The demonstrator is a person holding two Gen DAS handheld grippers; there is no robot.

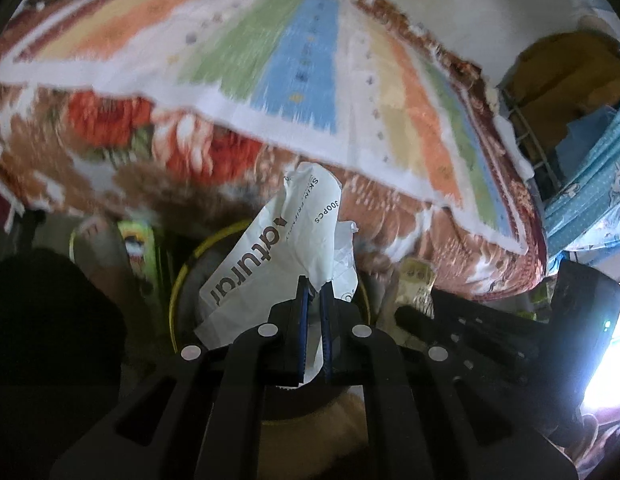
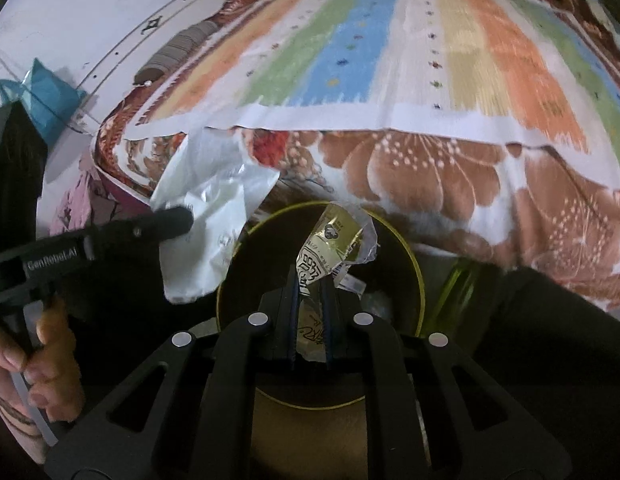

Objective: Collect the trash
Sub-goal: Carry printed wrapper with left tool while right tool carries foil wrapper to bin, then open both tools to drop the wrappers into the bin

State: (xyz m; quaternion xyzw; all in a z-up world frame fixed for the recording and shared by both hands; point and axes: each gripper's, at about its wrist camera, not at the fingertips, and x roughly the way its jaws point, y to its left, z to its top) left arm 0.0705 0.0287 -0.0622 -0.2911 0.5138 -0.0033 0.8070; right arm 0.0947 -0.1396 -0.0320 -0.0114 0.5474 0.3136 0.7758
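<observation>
A crumpled white plastic wrapper (image 1: 270,248) with brown lettering sticks up from my left gripper (image 1: 314,284), which is shut on its lower edge. It hangs over a dark round bin with a yellow rim (image 1: 178,280). In the right wrist view, my right gripper (image 2: 312,276) is shut on a gold and white snack wrapper (image 2: 334,236), directly above the bin's opening (image 2: 414,264). The left gripper (image 2: 178,218) with the white wrapper (image 2: 206,216) shows at the left, just outside the bin's rim. A hand (image 2: 50,344) grips its handle.
A bed stands right behind the bin, covered by a floral brown blanket (image 2: 450,176) and a striped cloth (image 2: 350,48). A green object (image 2: 458,288) stands right of the bin, and a blue bag (image 2: 46,96) lies on the floor at the left.
</observation>
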